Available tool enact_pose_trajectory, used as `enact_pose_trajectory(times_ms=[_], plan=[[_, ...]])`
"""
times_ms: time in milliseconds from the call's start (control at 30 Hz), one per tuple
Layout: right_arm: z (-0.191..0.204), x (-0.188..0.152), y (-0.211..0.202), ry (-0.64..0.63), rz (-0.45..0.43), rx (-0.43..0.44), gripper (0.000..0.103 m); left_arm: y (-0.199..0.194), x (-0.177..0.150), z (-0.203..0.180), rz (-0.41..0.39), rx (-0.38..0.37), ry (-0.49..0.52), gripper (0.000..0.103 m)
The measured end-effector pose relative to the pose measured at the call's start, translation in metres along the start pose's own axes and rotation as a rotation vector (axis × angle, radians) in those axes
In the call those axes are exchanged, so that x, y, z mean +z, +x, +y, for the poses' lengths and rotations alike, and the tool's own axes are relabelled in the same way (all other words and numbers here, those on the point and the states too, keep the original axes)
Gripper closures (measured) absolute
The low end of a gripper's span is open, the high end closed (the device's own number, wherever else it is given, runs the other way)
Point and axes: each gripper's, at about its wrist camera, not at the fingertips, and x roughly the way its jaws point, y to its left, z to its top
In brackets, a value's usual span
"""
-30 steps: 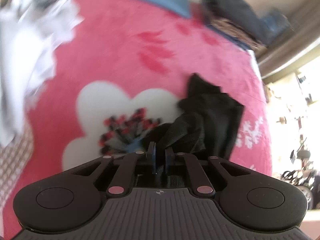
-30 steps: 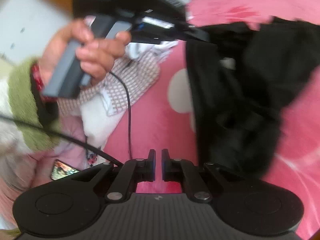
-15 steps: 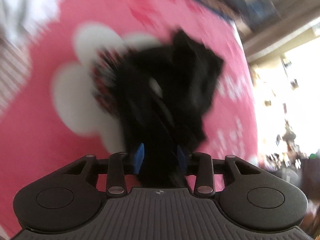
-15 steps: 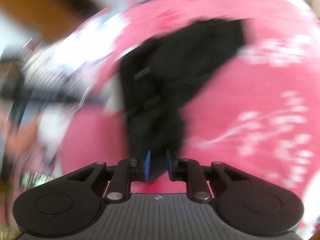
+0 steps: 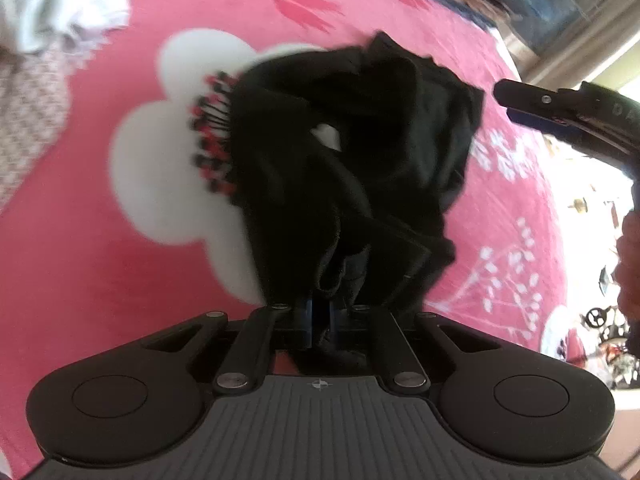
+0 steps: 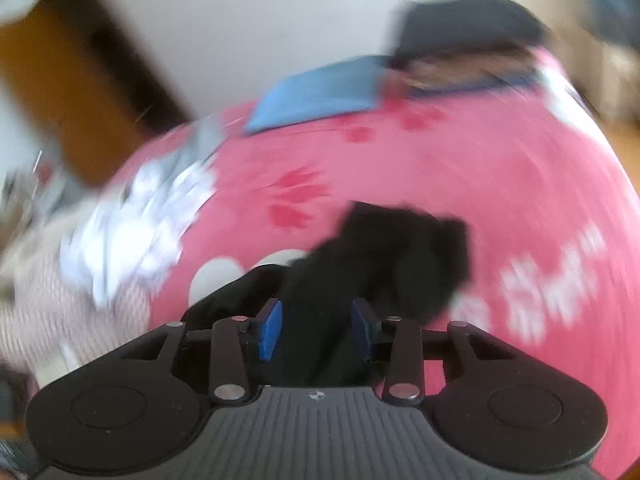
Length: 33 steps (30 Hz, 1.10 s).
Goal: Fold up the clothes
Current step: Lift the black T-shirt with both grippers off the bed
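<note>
Black garment [image 5: 352, 152] (rumpled, frame centre) is pinched by left gripper [image 5: 320, 314]; right gripper [image 6: 316, 330] gapes around it.

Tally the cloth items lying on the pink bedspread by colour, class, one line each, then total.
Black garment: 1
White garment: 1
Checked cloth: 1
Blue folded cloth: 1
Dark folded pile: 1
Total: 5

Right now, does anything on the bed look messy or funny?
Yes. The black garment lies bunched in a crumpled heap on the pink blanket, not flat. The left gripper pinches its edge.
</note>
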Motion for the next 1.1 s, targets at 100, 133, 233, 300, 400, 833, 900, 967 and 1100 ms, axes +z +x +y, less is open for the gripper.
enact_pose_trajectory(times_ms=[100, 133, 233, 300, 400, 833, 900, 967, 1100], plan=[[0.034, 0.008, 0.017, -0.293, -0.006, 0.021, 0.056, -0.009, -0.002, 0.017, -0.015, 0.042, -0.04, 0.099], [0.045, 0.01, 0.022, -0.379, -0.002, 0.025, 0.055, -0.01, -0.003, 0.022, -0.019, 0.058, -0.057, 0.099], [0.08, 0.007, 0.043, -0.693, 0.04, 0.021, 0.052, -0.014, -0.006, 0.036, -0.02, 0.091, -0.105, 0.099], [0.102, -0.005, 0.06, -0.963, 0.05, -0.01, 0.045, -0.018, -0.007, 0.048, -0.025, 0.083, -0.151, 0.099], [0.118, -0.025, 0.081, -1.294, 0.095, -0.035, 0.039, -0.022, -0.011, 0.057, -0.029, 0.07, -0.193, 0.099], [0.133, -0.017, 0.153, -1.171, 0.231, -0.029, 0.084, -0.016, -0.027, 0.069, -0.02, -0.094, -0.218, 0.073], [0.131, -0.02, 0.145, -1.134, 0.181, -0.047, 0.089, -0.009, -0.03, 0.069, -0.021, -0.095, -0.221, 0.063], [0.13, -0.023, 0.138, -1.097, 0.131, -0.065, 0.092, -0.001, -0.034, 0.069, -0.027, -0.094, -0.226, 0.059], [0.127, -0.029, 0.122, -1.021, 0.033, -0.1, 0.094, 0.013, -0.04, 0.069, -0.066, -0.098, -0.269, 0.052]])
